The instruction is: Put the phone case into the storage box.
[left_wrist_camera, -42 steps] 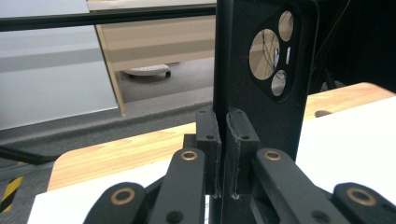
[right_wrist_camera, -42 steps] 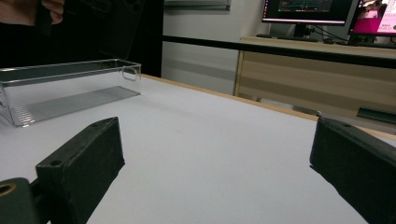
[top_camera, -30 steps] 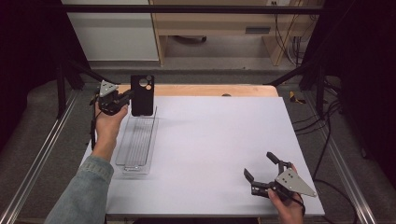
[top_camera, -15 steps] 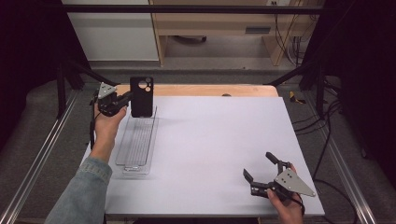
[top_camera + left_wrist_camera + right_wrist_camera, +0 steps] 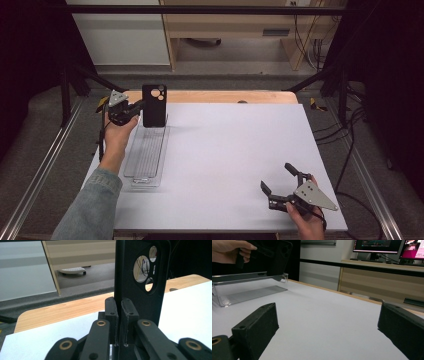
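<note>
Left gripper (image 5: 134, 107) clamped on phone case (image 5: 154, 105), no shift since second ago, hovering above far end of clear tray (image 5: 145, 152); right gripper (image 5: 281, 186) idle, jaws wide, so drop-in pending imo.

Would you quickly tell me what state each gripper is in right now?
Left gripper: closed on the edge of the black phone case, held upright over the clear tray.
Right gripper: jaws open, holding nothing, low over the table.

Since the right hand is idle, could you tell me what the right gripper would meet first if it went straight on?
Probably nothing nearby: the open right gripper points across bare white table. The clear tray lies off to the left, though depth is uncertain.
</note>
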`<state>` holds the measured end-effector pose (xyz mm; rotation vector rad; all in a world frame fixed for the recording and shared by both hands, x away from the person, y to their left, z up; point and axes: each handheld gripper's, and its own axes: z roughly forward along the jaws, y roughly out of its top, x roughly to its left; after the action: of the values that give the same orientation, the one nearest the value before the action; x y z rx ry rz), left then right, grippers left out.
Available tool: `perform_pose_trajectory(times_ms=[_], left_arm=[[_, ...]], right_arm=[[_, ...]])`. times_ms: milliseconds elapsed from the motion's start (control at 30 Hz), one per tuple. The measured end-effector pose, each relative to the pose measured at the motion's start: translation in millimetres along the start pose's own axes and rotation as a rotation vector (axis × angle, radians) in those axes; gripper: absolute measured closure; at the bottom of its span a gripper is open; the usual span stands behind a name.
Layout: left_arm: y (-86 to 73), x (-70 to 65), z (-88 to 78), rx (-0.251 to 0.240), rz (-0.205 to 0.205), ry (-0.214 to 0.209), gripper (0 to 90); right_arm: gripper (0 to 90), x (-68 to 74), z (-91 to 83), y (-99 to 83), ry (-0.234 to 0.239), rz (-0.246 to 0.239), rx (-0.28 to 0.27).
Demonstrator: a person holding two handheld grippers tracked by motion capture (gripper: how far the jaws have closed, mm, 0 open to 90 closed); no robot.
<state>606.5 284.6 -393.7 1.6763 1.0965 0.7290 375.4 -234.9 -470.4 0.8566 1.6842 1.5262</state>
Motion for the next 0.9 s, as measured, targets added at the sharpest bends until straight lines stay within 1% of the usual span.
perform_pose_trajectory(times_ms=[267, 467, 533, 700, 900], left_arm=[[-0.2, 0.5, 1.2, 0.015, -0.007, 0.011, 84.7], [-0.5, 1.5, 5.4, 0.036, -0.035, 0.023, 84.7], [-0.6, 1.6, 6.7, 0.050, -0.037, 0.034, 84.7], [-2.0, 2.6, 10.2, 0.065, -0.049, 0.046, 84.6], [-1.9, 1.1, 11.5, 0.069, -0.047, 0.050, 84.6]], right_arm=[[3.5, 0.3, 0.2, 0.0, 0.001, 0.003, 0.001], [3.5, 0.2, 0.2, -0.1, 0.001, 0.004, 0.000], [3.5, 0.1, 0.3, -0.1, 0.002, 0.004, 0.000], [3.5, 0.1, 0.0, 0.0, 0.004, 0.003, -0.001], [3.5, 0.1, -0.2, 0.2, 0.005, 0.004, -0.001]])
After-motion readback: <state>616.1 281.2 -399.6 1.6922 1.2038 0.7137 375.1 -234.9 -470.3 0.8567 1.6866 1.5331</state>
